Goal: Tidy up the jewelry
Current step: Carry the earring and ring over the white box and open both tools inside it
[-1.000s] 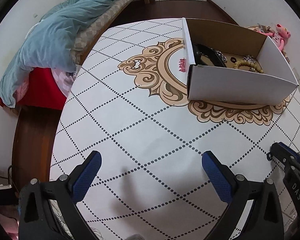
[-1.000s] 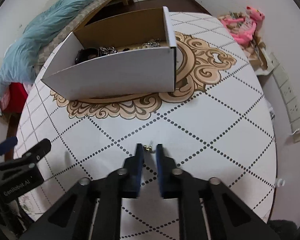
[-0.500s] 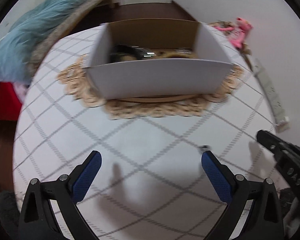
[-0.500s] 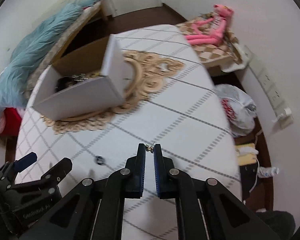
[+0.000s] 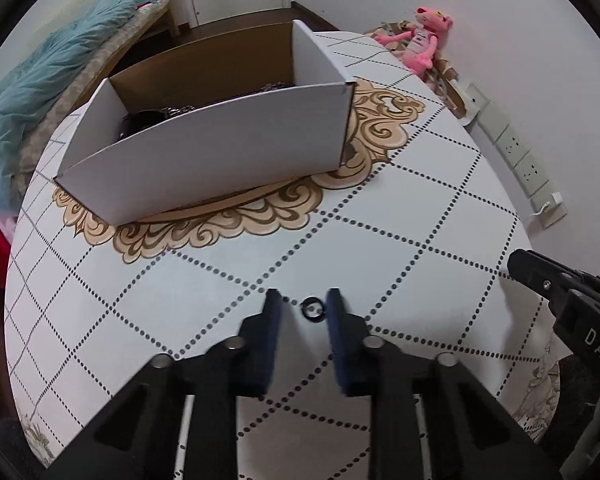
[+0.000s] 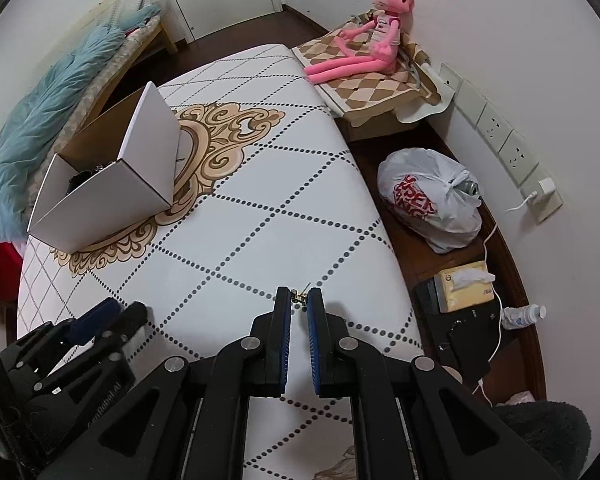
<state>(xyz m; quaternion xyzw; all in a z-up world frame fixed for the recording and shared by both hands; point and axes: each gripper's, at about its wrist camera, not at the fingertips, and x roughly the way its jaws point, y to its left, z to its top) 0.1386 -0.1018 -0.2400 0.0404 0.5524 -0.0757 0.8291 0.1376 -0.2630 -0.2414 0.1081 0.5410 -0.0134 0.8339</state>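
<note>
Fingers, left: my left gripper [image 5: 303, 307] has its blue pads apart, one each side of a small black ring [image 5: 313, 307] lying flat on the table [image 5: 420, 216]; neither pad touches it yet.
Fingers, right: my right gripper [image 6: 299, 299] is pinched almost together on a small gold earring [image 6: 299, 296], whose thin post sticks out past the tips.
Key relation: the ring sits right between the left fingertips, a shade nearer the right-hand pad. It is round, so it has no long axis to line up with. The left gripper is plainly the nearer one, and I judge a straight close should take it.
Risk: the ring is thin and flat, so I think the pads must be down at the tabletop or they will slide over it.
Cardboard box [image 5: 204, 148]: well beyond the ring, on the table's gold ornament, open at the top.
Box contents: a dark band [image 5: 140, 120] and some silvery chain [image 5: 176, 110] show over the near wall; the rest is hidden.
Next, as I see it: both pieces go to that box.
</note>
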